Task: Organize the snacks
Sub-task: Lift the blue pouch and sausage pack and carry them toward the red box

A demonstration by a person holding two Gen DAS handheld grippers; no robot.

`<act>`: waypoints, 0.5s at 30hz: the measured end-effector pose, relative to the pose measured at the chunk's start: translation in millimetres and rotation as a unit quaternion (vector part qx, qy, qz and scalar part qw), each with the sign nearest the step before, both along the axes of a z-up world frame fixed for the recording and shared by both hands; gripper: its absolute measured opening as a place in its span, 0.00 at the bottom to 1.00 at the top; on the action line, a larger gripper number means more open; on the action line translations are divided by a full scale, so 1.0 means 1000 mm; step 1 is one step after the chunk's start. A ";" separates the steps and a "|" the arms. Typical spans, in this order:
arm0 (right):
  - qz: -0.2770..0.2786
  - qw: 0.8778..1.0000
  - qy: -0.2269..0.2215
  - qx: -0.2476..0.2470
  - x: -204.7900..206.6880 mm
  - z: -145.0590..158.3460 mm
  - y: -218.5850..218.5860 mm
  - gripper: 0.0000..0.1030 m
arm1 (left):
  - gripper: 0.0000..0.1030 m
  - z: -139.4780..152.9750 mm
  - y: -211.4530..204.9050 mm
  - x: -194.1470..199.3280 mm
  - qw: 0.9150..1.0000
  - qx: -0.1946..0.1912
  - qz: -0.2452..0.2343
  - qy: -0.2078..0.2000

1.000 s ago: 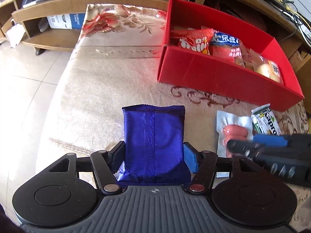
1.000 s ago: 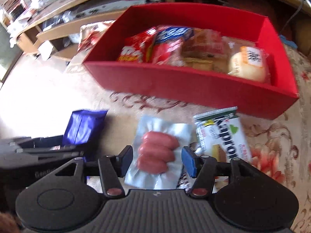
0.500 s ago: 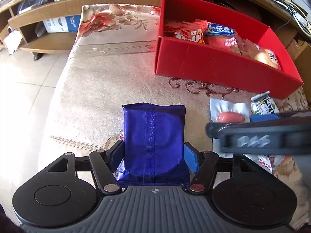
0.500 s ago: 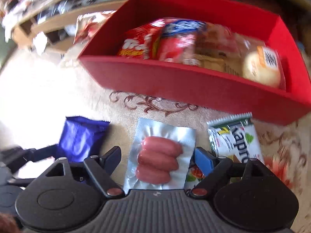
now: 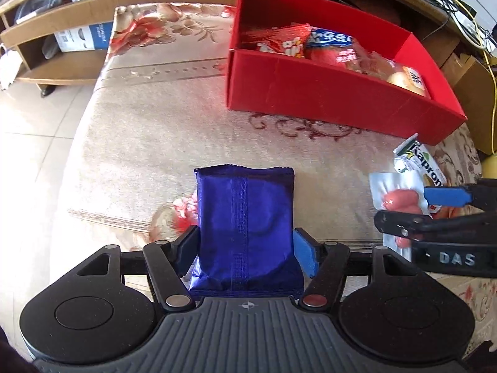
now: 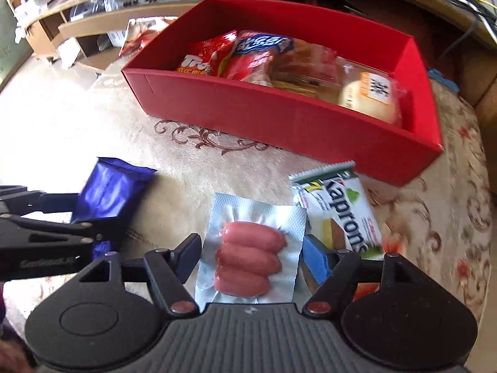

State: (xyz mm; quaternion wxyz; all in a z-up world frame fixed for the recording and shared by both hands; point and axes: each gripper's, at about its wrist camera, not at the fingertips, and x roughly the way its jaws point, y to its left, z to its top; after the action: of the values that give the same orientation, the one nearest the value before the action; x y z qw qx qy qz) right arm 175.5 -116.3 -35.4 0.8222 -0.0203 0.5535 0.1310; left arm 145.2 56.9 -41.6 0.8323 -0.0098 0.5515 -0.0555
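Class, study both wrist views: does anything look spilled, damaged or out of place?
Nothing is spilled or torn. One green-and-white Kaprons wafer packet lies askew on the cloth outside the red cardboard box, partly under the vacuum-sealed sausage pack.

Wooden shelving (image 5: 77, 62) holds a box (image 5: 82, 35), perhaps cardboard.

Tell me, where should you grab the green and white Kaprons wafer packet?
Grip the flat green and white Kaprons wafer packet across its two long side edges, near the crimped top end, coming from above. It lies flat on the cloth, and its lower end is tucked behind the right gripper and the silver sausage pack.
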 end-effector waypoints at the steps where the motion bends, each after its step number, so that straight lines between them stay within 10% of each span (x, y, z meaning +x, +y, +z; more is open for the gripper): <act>1: 0.000 1.000 -0.002 0.005 -0.002 0.003 -0.003 0.67 | 0.68 0.000 -0.003 0.000 1.000 0.003 -0.002 -0.001; 15: 0.003 0.999 -0.014 0.028 -0.008 0.015 -0.014 0.67 | 0.66 0.000 -0.023 0.003 1.000 0.015 -0.005 -0.007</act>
State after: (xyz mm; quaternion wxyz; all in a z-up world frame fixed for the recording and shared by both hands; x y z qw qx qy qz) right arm 167.3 -130.1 -20.4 0.8301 -0.0005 0.5376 0.1483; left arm 147.7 33.5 -41.9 0.8361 0.0059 0.5461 -0.0517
